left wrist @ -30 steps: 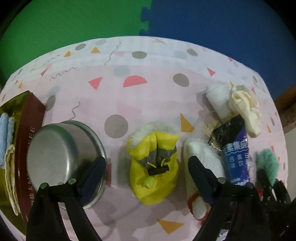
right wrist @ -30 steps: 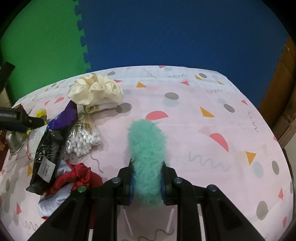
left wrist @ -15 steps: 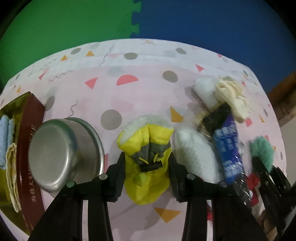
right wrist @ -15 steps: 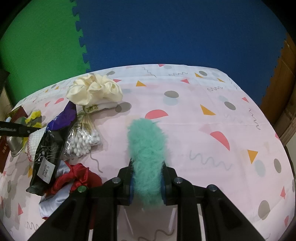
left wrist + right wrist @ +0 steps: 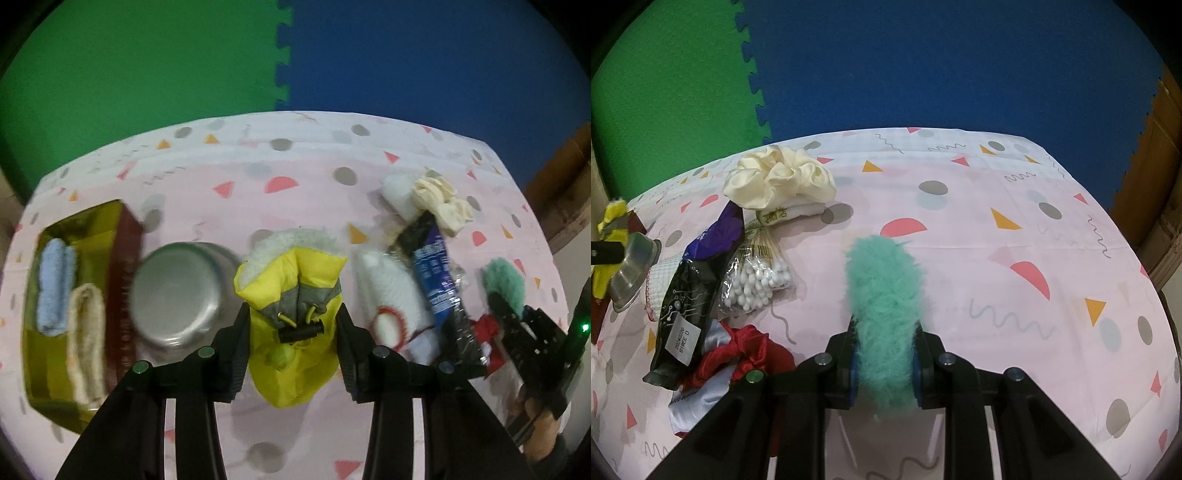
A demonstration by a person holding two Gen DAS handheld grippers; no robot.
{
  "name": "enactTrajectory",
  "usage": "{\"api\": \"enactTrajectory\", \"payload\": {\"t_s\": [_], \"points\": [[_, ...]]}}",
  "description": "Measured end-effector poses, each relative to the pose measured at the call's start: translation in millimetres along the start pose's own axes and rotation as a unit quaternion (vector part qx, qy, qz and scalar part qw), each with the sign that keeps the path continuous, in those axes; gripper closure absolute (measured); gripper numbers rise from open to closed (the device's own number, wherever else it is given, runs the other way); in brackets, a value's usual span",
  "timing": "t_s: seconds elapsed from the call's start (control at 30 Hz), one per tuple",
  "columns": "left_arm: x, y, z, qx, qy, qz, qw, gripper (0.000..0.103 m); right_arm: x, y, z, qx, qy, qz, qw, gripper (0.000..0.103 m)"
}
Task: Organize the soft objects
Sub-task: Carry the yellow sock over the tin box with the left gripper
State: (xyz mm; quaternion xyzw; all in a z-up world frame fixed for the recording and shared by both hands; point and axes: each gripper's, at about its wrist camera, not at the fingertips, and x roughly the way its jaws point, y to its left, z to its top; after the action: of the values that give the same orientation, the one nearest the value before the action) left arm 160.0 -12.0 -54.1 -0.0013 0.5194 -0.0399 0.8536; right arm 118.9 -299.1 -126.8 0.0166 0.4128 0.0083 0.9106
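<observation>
My left gripper [image 5: 293,354] was clamped on the yellow bootie [image 5: 291,325], the pads pressing its sides just below the drawstring toggle. The bootie hung between the fingers with its fleece-lined cuff pointing away from me and its toe toward me, so its long axis ran along the fingers. Just left of the bootie stood the steel bowl [image 5: 173,291], upturned, and left of that the box [image 5: 122,236], open, with a blue towel [image 5: 55,284] and a cream towel [image 5: 86,339] lying side by side inside. I judged the box to be where the bootie belonged: it lay to the left of my left fingers, past the bowl, and the left hand was much the nearer one. The bowl stood squarely in the way, so the carry would need to clear its top.

The bootie looked soft and puffy, shiny yellow fabric with a grey collar and white fleece at the mouth.

My right gripper [image 5: 884,354], well right of the bootie, was clenched on a teal fluffy scrunchie [image 5: 884,295], which stood up between the pads.
</observation>
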Motion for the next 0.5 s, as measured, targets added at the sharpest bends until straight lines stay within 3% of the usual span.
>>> {"api": "enactTrajectory", "payload": {"t_s": [0.3,0.5], "points": [[-33.5,83.1,-9.2,-0.05,-0.021,0.051,0.9972,0.065,-0.1,0.0,-0.2,-0.001,0.0,-0.001,1.0,0.081],[-41.6,153.4,-25.7,-0.098,-0.012,0.094,0.9906,0.065,-0.1,0.1,-0.2,-0.001,0.0,0.0,1.0,0.081]]}}
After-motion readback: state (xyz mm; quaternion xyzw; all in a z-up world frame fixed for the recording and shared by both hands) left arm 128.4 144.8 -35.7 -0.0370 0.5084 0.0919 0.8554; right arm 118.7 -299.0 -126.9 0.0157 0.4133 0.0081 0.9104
